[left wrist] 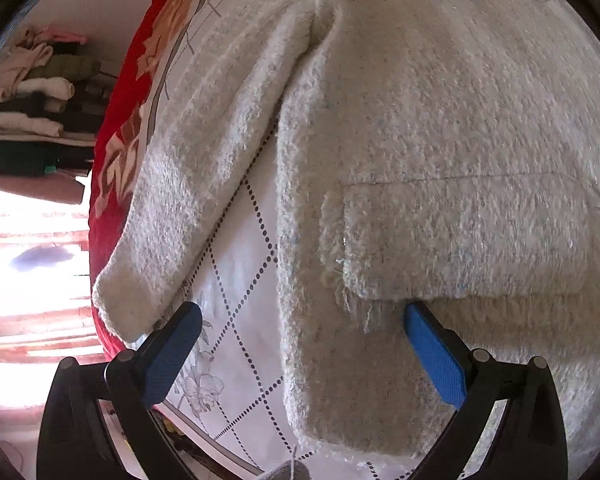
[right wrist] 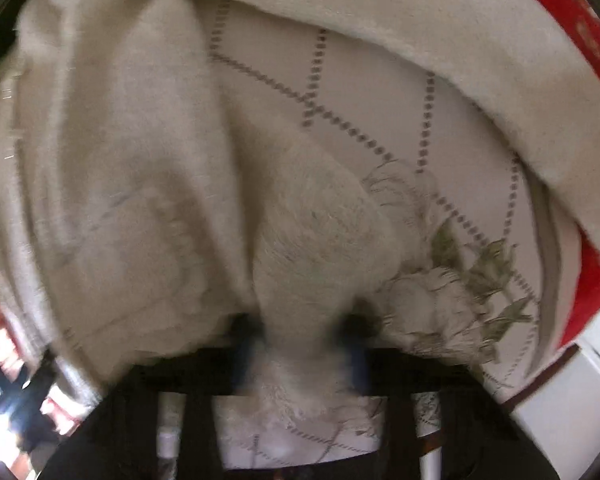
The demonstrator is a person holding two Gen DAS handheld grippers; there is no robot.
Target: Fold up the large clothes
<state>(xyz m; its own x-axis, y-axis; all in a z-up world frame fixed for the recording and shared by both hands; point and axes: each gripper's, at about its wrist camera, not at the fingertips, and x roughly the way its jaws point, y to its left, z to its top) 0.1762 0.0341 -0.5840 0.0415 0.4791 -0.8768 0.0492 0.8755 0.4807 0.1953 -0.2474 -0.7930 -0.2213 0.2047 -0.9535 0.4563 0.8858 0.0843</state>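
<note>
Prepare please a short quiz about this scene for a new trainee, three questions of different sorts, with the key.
1. True or false: the left gripper is shut on the sleeve.
2. What does the right gripper pinch? A) the red blanket B) a fold of the fuzzy white coat C) nothing
3. Fill in: the coat lies on a white sheet printed with ____ lines.

Key: 1 false, its jaws stand open; 2 B; 3 dotted.

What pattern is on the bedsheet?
White bedsheet with dotted diamond lines and flowers; clearest in the left wrist view.
</note>
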